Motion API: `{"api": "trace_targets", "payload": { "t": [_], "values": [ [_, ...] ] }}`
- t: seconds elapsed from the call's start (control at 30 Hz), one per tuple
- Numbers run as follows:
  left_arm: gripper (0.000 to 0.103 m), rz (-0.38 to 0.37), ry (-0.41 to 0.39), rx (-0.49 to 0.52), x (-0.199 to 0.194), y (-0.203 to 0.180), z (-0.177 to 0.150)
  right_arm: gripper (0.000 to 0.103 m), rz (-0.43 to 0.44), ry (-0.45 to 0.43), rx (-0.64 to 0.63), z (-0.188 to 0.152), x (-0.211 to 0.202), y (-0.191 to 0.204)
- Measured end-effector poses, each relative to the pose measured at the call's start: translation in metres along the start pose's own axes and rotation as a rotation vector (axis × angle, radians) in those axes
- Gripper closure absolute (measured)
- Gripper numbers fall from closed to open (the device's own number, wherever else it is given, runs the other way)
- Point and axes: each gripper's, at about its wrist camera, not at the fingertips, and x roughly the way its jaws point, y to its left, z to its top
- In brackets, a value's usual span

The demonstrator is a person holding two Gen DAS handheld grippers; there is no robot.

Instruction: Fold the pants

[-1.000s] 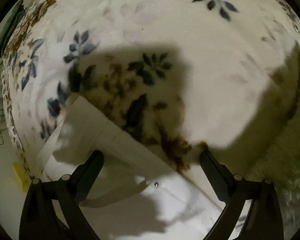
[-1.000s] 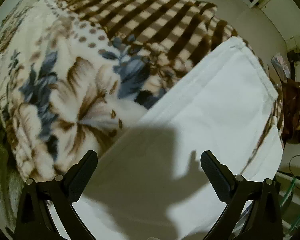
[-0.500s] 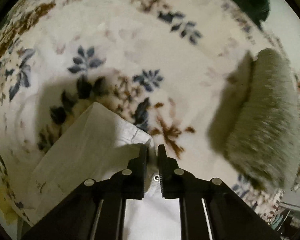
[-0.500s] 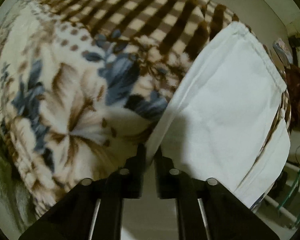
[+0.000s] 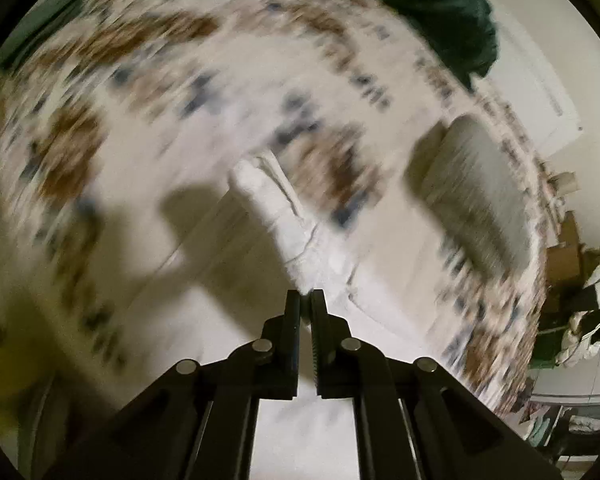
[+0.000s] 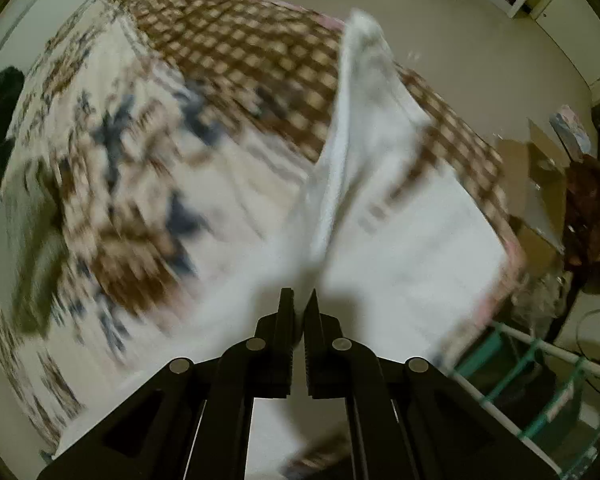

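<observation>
White pants [image 5: 284,208] lie on a flowered blanket [image 5: 148,128] on a bed. My left gripper [image 5: 306,294] is shut on an edge of the pants and holds it raised, the cloth bunching ahead of the fingers. My right gripper [image 6: 298,294] is shut on another edge of the white pants [image 6: 364,128], which rise in a lifted fold above the blanket [image 6: 112,168]. Both views are motion-blurred.
A grey-green pillow [image 5: 480,200] lies on the bed to the right of the pants. A dark green cloth [image 5: 432,4] sits at the bed's far end. A brown checked blanket [image 6: 240,48] covers the far part. A green-white rack [image 6: 540,372] stands beside the bed.
Both grippers closed on the pants' edges and have lifted them off the blanket. The cloth now rises in folds, and both cameras sweep higher above the bed.
</observation>
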Motion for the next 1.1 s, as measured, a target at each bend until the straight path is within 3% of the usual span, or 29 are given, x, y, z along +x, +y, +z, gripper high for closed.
{"api": "trace_targets", "payload": {
  "t": [0.1,0.23,0.3,0.37,0.4,0.43,0.47,0.5,0.57,0.7,0.87,0.93,0.97,1.0,1.03,1.1],
  "values": [
    [0.1,0.082,0.075,-0.062,0.014,0.057,-0.048,0.099,-0.038,0.042,-0.024,-0.04,0.007,-0.046],
    [0.099,0.131,0.162,-0.126,0.05,0.105,-0.088,0.098,-0.063,0.159,-0.013,-0.08,0.057,-0.095],
    [0.098,0.089,0.168,-0.16,0.059,0.117,-0.095,0.083,-0.035,0.239,-0.022,-0.09,0.085,-0.111],
    [0.096,0.039,0.136,-0.183,0.058,0.121,-0.095,0.069,0.027,0.241,0.004,-0.098,0.089,-0.131],
    [0.089,0.019,0.118,-0.186,0.057,0.121,-0.094,0.057,0.046,0.222,0.012,-0.097,0.088,-0.134],
    [0.081,0.019,0.096,-0.174,0.056,0.119,-0.09,0.052,0.059,0.194,0.022,-0.098,0.083,-0.142],
    [0.065,0.028,0.07,-0.155,0.055,0.116,-0.086,0.047,0.077,0.166,0.033,-0.1,0.077,-0.152],
    [0.047,0.026,0.054,-0.146,0.055,0.117,-0.086,0.047,0.085,0.144,0.051,-0.101,0.072,-0.163],
    [0.037,0.026,0.036,-0.126,0.065,0.116,-0.078,0.046,0.101,0.113,0.099,-0.098,0.067,-0.183],
    [0.037,0.047,0.076,-0.155,0.089,0.122,-0.068,0.046,0.095,0.048,0.191,-0.083,0.065,-0.218],
    [0.04,0.085,0.043,-0.134,0.104,0.124,-0.069,0.046,0.08,-0.008,0.371,-0.054,0.08,-0.258],
    [0.052,0.112,0.027,-0.112,0.103,0.122,-0.073,0.047,0.088,-0.034,0.416,-0.047,0.086,-0.27],
    [0.062,0.124,0.019,-0.108,0.102,0.124,-0.075,0.051,0.101,-0.052,0.425,-0.044,0.088,-0.278],
    [0.07,0.129,0.012,-0.111,0.101,0.127,-0.077,0.069,0.128,-0.08,0.425,-0.043,0.089,-0.281],
    [0.072,0.13,0.01,-0.117,0.099,0.13,-0.078,0.081,0.133,-0.097,0.411,-0.04,0.089,-0.278],
    [0.071,0.139,0.004,-0.097,0.088,0.13,-0.08,0.087,0.072,-0.13,0.39,-0.039,0.087,-0.28]
  ]
}}
